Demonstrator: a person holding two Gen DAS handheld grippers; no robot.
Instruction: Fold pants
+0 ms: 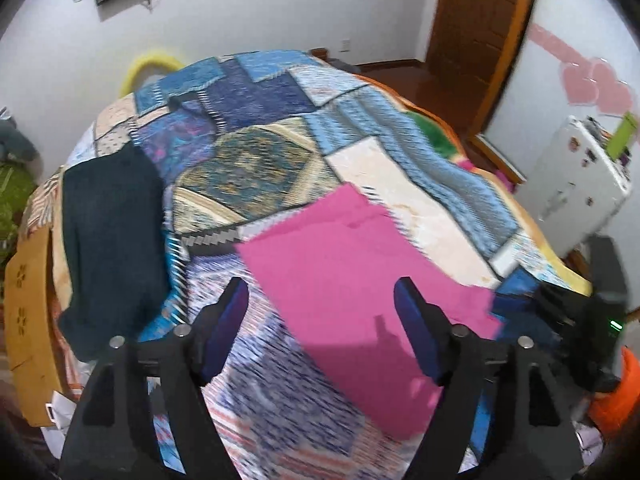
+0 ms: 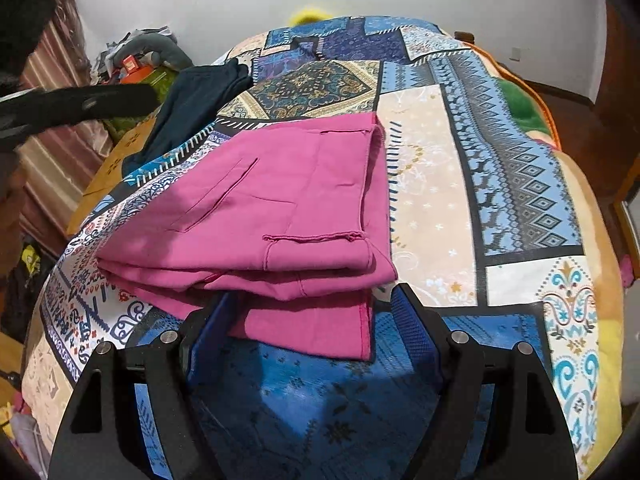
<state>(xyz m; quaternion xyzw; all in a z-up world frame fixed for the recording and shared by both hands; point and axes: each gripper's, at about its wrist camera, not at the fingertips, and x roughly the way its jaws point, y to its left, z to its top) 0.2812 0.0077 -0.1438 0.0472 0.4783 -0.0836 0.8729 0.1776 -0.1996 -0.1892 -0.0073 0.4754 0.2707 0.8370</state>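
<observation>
Pink pants point(image 2: 280, 208) lie folded in layers on the patchwork bedspread point(image 2: 432, 184), with a pocket seam on top. In the left wrist view the pink pants point(image 1: 352, 288) lie flat ahead and to the right. My left gripper point(image 1: 320, 300) is open and empty above their near left edge. My right gripper point(image 2: 312, 304) is open and empty, its jaws standing on either side of the lowest pink layer at the near edge, apart from it. The other gripper's black body point(image 1: 592, 320) shows at the right of the left wrist view.
A dark folded garment point(image 1: 112, 240) lies on the bed's left side; it also shows in the right wrist view point(image 2: 196, 108). A wooden door point(image 1: 476, 32), a white appliance point(image 1: 576, 184) and clutter beside the bed point(image 2: 136, 68) surround the bed.
</observation>
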